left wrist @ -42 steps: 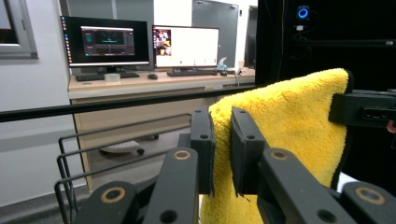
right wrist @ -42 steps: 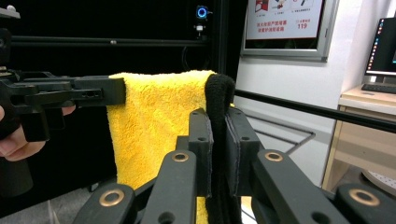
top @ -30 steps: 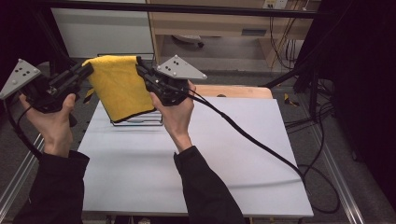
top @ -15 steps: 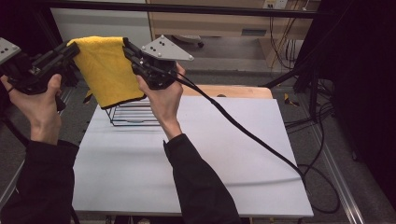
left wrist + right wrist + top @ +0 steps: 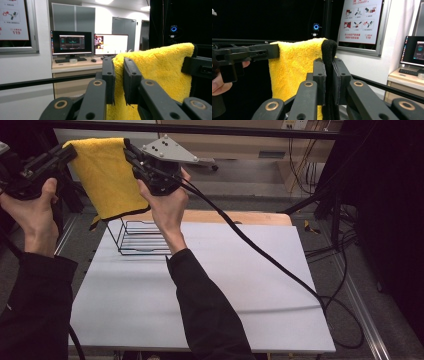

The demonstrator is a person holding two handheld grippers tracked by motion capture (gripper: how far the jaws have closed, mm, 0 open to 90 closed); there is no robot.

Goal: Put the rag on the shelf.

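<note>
High view: a yellow towel (image 5: 107,177) hangs stretched between the left gripper (image 5: 67,154) and the right gripper (image 5: 129,151), each clamped on a top corner, held in the air above the far left corner of the white tabletop (image 5: 240,285). A black wire rack (image 5: 142,237) stands on that corner, directly below the towel's trailing hem. The likely trouble is there: if the towel comes down crooked, the hem could catch on one upright or bunch on one side instead of draping evenly. The right gripper's cable (image 5: 260,255) sweeps across the tabletop and could drag the rack if the hand swings wide. No legible writing here.

Left gripper view: the jaws are closed on a thin fold of the towel (image 5: 155,75), and the bite looks shallow, near the edge; a tug from the other hand could pull the corner free. Behind, two lit monitors (image 5: 71,42) sit on a desk, and a wall poster (image 5: 13,18) carries the number "119" under small pictograms.

Right gripper view: the jaws pinch the towel's black-trimmed corner (image 5: 328,53), with the left gripper (image 5: 272,51) gripping the far corner. Uneven tension between the two could let the trim slide out. A framed poster (image 5: 359,21) shows red-and-grey diagrams and "119"; its other characters are too small to read.
</note>
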